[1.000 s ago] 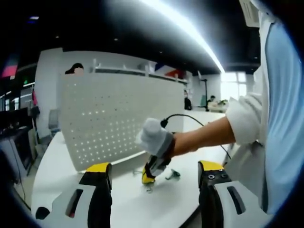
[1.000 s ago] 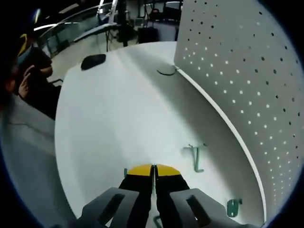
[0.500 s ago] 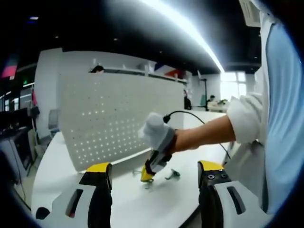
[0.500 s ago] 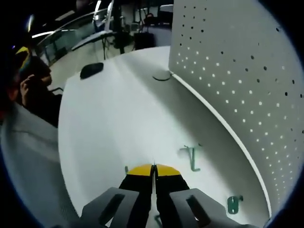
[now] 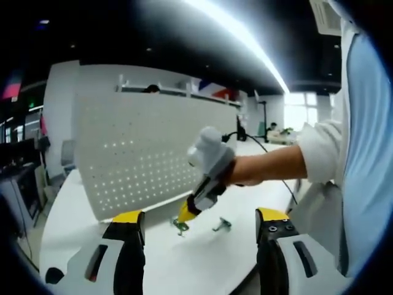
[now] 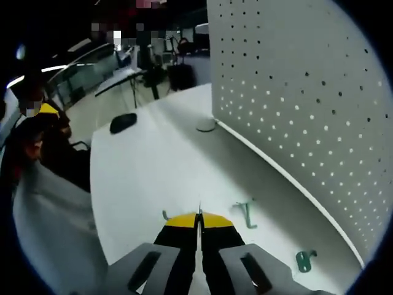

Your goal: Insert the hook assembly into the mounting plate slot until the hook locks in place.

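Observation:
The white pegboard mounting plate [image 5: 147, 147] stands upright on the white table [image 5: 202, 261]. In the left gripper view my left gripper [image 5: 199, 216] is open and low over the table's near edge, with nothing between its jaws. A gloved hand holds my right gripper [image 5: 184, 214] above the table in front of the plate, shut on a small green hook [image 5: 180, 227] that hangs below its yellow tips. In the right gripper view the right gripper [image 6: 198, 221] is shut, with a thin part of the hook [image 6: 198, 210] showing between the jaws and the pegboard [image 6: 295, 104] to the right.
Two more green hooks [image 6: 245, 212] [image 6: 303, 260] lie on the table [image 6: 141, 172] near the plate's foot, one also seen as a loose hook [image 5: 222, 225]. A black oval object [image 6: 123, 121] lies at the table's far end. A person sits at the left edge [image 6: 43, 129].
My right gripper has risen off the table with the hook and moved up towards the plate. The left gripper has stayed still and open.

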`<state>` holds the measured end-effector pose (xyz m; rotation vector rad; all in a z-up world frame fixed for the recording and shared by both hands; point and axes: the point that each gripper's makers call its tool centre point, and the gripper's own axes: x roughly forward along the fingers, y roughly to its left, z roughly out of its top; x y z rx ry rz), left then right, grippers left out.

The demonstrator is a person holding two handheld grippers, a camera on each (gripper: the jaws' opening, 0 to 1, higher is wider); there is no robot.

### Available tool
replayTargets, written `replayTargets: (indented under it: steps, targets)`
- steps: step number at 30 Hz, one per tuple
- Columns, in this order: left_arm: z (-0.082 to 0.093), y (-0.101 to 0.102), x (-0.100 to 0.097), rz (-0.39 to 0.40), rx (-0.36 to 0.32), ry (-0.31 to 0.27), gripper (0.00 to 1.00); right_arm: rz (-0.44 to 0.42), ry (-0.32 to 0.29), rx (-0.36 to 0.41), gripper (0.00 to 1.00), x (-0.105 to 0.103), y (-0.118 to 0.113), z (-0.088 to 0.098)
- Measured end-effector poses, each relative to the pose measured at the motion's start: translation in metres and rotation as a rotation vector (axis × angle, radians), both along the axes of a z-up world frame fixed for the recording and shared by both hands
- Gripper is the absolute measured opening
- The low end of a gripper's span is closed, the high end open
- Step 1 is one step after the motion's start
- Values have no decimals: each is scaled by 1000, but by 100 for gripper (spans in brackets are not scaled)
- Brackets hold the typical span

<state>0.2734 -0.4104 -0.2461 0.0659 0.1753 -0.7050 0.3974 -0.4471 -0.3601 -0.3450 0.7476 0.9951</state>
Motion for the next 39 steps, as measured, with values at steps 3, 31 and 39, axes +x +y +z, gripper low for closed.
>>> replayTargets:
  steps: [3,31,39]
  targets:
    - [-1,0,0,-3,0,8,75,-6,-14,44,0,-1,1,13]
    - [35,6,41,52,-35,-38,51,-51,-181,372,0,-20,2,145]
    - [52,4,54,54,-49,-88,39,-54,-206,419,0,-27,5,166]
